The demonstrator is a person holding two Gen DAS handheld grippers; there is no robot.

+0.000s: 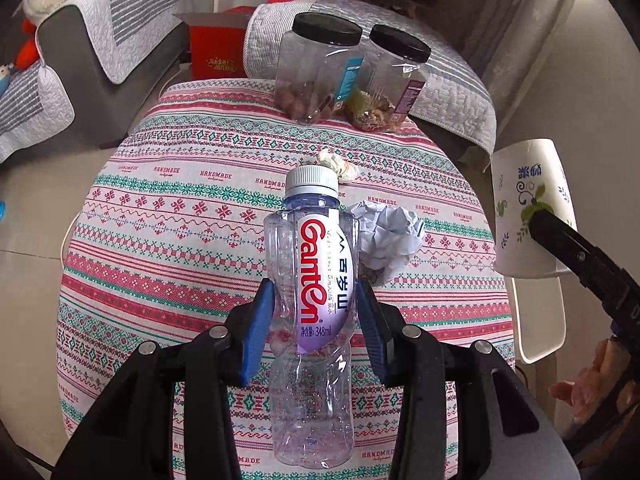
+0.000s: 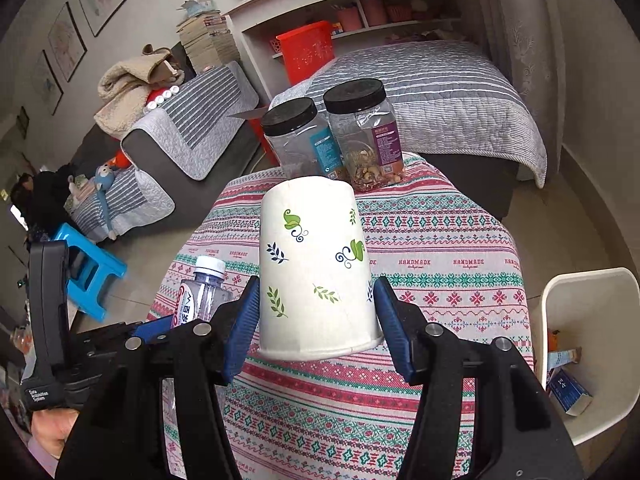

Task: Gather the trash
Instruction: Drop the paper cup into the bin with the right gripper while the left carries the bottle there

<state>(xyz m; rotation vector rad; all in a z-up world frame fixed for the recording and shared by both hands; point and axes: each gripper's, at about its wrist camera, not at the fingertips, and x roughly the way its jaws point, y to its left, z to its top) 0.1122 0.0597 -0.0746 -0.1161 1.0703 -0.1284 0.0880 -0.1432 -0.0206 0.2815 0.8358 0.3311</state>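
Left gripper (image 1: 316, 320) clamps bottle (image 1: 310, 320) above the table's near edge; right gripper (image 2: 316, 320) clamps inverted paper cup (image 2: 316, 268). Carry both level to white bin (image 2: 560, 300) off the table's right edge; release over its opening.

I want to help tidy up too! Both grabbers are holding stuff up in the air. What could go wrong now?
1. The right hand-held gripper squeezes a thin upside-down paper cup; it might crush or slip out.
2. The left hand-held gripper pinches a smooth plastic bottle at its waist; it could slide down.
3. The white bin sits beside the table, so a careless drop may miss it.
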